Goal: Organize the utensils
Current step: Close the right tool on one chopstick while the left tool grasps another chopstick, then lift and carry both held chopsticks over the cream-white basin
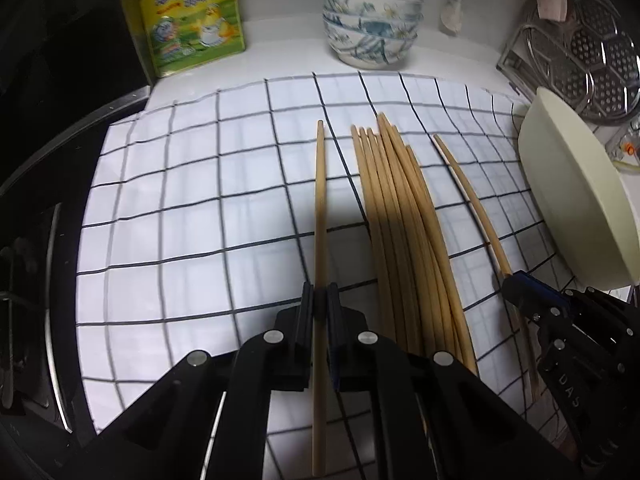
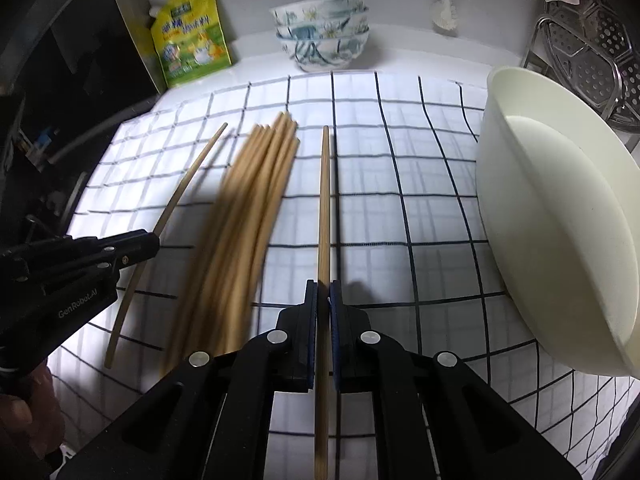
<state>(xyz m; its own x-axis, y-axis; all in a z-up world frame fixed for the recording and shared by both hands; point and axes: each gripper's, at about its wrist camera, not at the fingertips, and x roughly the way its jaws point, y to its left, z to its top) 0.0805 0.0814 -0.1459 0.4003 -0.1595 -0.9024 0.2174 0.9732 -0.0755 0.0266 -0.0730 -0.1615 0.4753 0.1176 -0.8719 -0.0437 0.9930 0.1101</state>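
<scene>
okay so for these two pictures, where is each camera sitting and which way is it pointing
Left wrist view: on the left gripper, angled down at the checked cloth; its jaws clamp one chopstick, right gripper at right edge.
Right wrist view: on the right gripper, angled down likewise; clamps another chopstick, left gripper at left.
Shared: chopstick bundle, patterned bowls, cream bowl, yellow pouch.

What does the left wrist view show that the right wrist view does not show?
Only the left wrist view shows the right gripper from outside, shut on the right chopstick.
Only the right wrist view shows the inside of the cream bowl, the left gripper from outside, and part of a hand.
Both show the chopstick bundle, checked cloth, patterned bowls, yellow pouch and metal steamer.
</scene>
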